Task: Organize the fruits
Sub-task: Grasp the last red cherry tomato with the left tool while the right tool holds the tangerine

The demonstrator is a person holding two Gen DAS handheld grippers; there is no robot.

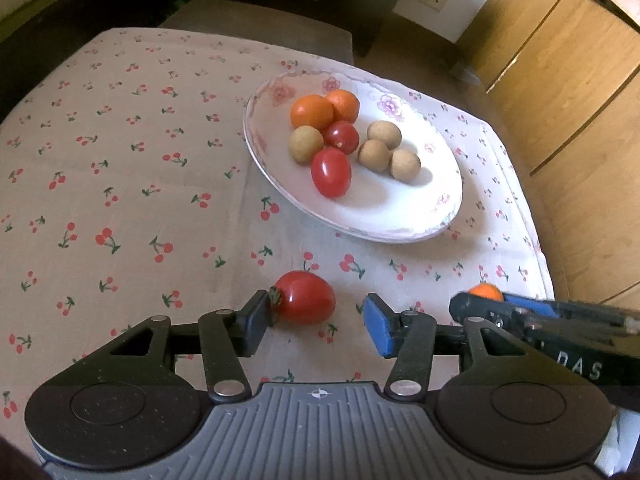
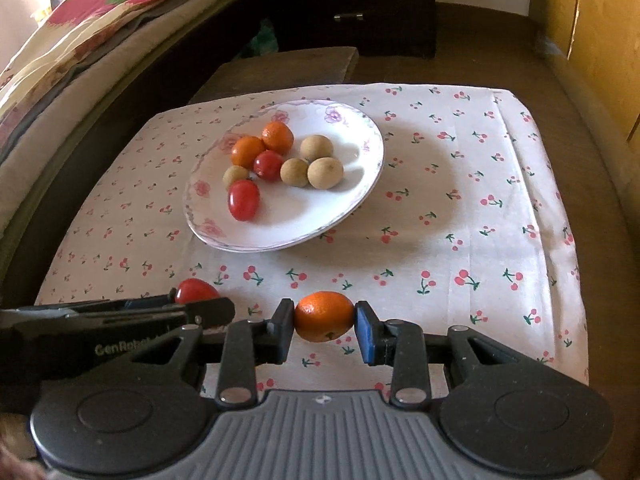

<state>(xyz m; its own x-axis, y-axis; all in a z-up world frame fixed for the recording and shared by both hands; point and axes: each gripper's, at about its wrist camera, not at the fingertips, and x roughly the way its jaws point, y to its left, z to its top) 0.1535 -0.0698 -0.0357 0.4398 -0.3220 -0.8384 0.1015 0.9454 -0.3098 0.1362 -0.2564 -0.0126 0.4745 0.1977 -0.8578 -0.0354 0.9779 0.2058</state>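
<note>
Plate (image 2: pixel 360 184), frame centre: eight fruits in. Right gripper (image 2: pixel 325 322) pinches a small orange (image 2: pixel 325 317). Left gripper (image 1: pixel 316 320) spread around a loose tomato (image 1: pixel 306 298) at lower centre; both remain.

In the left wrist view, the right gripper (image 1: pixel 480 300) at four o'clock hides all but the top of a small orange (image 1: pixel 485 291), and the frame edge cuts its body off. In the right wrist view, the left gripper (image 2: pixel 192 308) at eight o'clock covers the lower half of a tomato (image 2: pixel 196 290). On the plate (image 2: pixel 320 216), one brown fruit (image 2: pixel 235 173) sits partly behind a red tomato (image 2: pixel 243 200).
</note>
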